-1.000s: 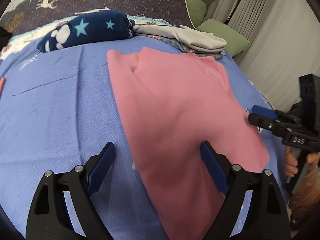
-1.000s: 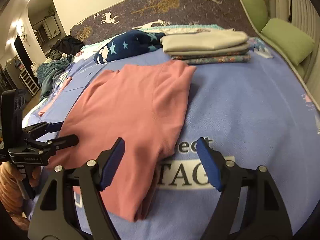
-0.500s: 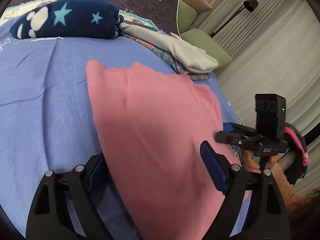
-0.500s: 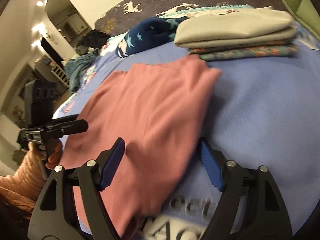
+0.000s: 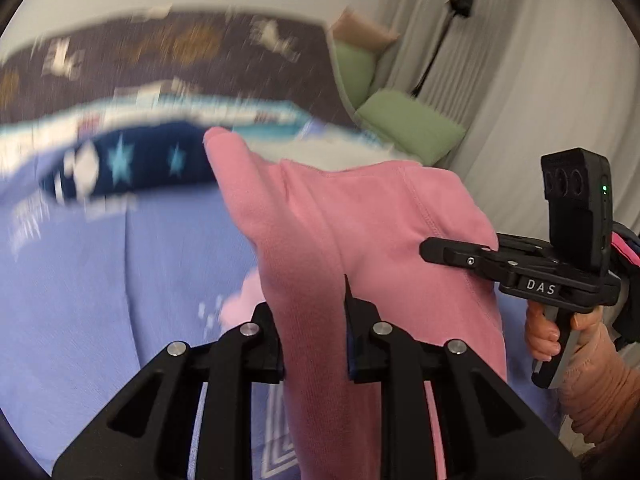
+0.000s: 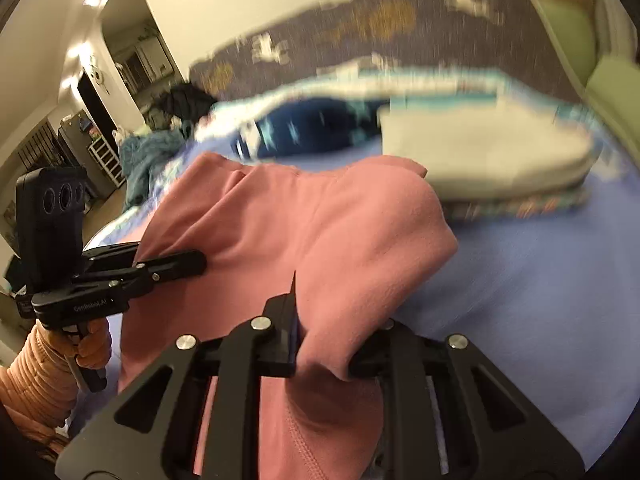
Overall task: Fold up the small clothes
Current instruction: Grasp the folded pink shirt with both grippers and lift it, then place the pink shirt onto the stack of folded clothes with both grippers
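A pink garment [image 5: 360, 220] hangs lifted above the blue bedspread [image 5: 120, 288]. My left gripper [image 5: 314, 320] is shut on its near left edge, the cloth bunched between the jaws. In the right wrist view the same garment [image 6: 320, 232] is raised and my right gripper [image 6: 324, 336] is shut on its near right edge. Each gripper shows in the other's view, at the cloth's side: the right one [image 5: 460, 252] and the left one [image 6: 176, 264].
A navy star-print blanket [image 5: 132, 160] lies at the back of the bed. A stack of folded clothes [image 6: 488, 160] sits at the back right. Green pillows [image 5: 408, 128] and a lamp stand beyond the bed's right side. The background is motion-blurred.
Both grippers went from open over the flat garment to shut on its near edge. The garment has been lifted off the bedspread.
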Tool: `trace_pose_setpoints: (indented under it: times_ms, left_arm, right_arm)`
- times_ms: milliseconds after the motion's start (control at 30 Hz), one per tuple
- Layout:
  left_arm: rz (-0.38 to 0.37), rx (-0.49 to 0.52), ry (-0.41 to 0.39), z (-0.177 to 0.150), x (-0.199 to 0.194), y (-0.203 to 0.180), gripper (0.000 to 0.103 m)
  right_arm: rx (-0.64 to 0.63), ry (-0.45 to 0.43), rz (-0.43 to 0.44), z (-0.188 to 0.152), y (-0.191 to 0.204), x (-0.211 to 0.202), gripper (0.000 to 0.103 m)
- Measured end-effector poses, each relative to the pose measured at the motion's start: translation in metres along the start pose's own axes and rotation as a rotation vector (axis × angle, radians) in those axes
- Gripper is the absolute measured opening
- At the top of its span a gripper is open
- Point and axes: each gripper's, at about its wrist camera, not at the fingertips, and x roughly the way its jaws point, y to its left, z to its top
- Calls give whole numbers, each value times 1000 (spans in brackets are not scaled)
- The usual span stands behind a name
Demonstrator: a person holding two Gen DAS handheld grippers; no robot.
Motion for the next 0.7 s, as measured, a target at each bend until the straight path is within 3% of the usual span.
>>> trace_pose_setpoints:
  times_ms: [167, 300, 433, 567, 600, 633, 667, 700]
  left_arm:
    - [-22, 99, -131, 69, -22, -45, 21]
    - [-7, 130, -187, 132, -7, -68, 21]
    - [43, 128, -192, 179, 34, -69, 21]
    - [75, 94, -148, 205, 91, -48, 22]
    - [81, 71, -113, 209, 117, -36, 27]
    - [89, 54, -81, 209, 136, -26, 34]
    - [130, 35, -41, 206, 158, -14, 54]
    - [197, 16, -7, 201, 180, -1, 62]
  right_arm:
    - [-68, -206, -113, 46, 6, -76, 17]
    - [-92, -293, -217, 107, -5, -104, 17]
    - [-107, -310, -315, 161, -28, -100, 17]
    - [-69, -275, -376, 202, -63, -63, 18]
    - [-65, -264, -409, 210, -73, -46, 21]
    - [-58, -257, -452, 213, -81, -33, 31]
    - [-46, -246, -504, 218, -91, -16, 43]
    - [-25, -223, -564, 220, -102, 2, 71]
